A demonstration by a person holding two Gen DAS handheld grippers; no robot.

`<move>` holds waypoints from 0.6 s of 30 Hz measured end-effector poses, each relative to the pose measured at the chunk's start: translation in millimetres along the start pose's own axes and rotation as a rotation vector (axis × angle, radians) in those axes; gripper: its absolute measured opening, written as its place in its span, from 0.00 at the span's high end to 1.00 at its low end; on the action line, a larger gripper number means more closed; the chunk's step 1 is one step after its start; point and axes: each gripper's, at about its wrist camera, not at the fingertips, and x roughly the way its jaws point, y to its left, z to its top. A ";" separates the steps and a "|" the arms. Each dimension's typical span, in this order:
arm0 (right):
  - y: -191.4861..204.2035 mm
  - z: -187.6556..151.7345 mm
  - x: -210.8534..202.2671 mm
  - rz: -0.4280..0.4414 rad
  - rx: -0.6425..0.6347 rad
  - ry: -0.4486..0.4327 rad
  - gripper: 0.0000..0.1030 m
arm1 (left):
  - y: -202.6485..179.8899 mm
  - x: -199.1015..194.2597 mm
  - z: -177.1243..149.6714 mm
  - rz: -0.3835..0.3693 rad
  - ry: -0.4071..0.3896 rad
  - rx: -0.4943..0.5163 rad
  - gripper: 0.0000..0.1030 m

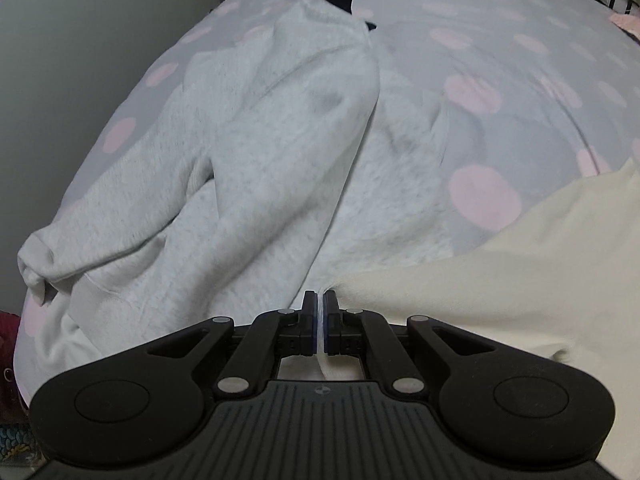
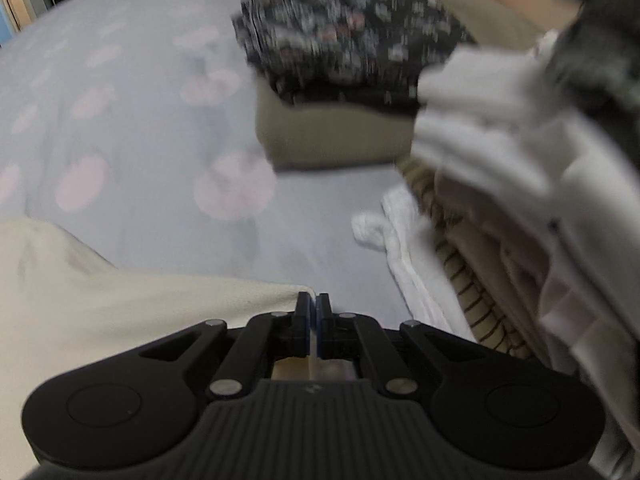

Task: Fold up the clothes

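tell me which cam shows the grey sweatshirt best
The left wrist view. There the grey sweatshirt lies spread across the polka-dot bedsheet, a sleeve and cuff plain to see, fairly sharp. The right wrist view shows none of it, only the cream garment and blurred stacks of other clothes.

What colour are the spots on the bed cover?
Pink spots on the grey bed cover, clearest in the left wrist view.

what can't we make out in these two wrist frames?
- Cream garment: left wrist view, cut off by the right edge and hidden under the left tongs; its type and full shape are unclear.
- Dark floral item: right wrist view, motion blur; print detail is unreadable.
- Pile of whitish clothes: right wrist view, blurred and cropped at the right edge; the count is unclear.
- Cream cloth between the right tongs: the tong body hides how deep the pinch goes.
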 end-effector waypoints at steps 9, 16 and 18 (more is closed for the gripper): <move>-9.0 -7.2 -15.6 0.028 0.009 -0.016 0.78 | -8.2 -24.4 -12.5 0.017 -0.076 0.026 0.80; -23.9 -37.5 -35.2 0.040 0.005 0.015 0.72 | -26.4 -53.7 -25.2 -0.031 -0.109 0.056 0.73; -29.1 -49.3 -37.5 0.033 0.002 0.035 0.71 | -33.1 -57.8 -28.0 -0.038 -0.113 0.075 0.73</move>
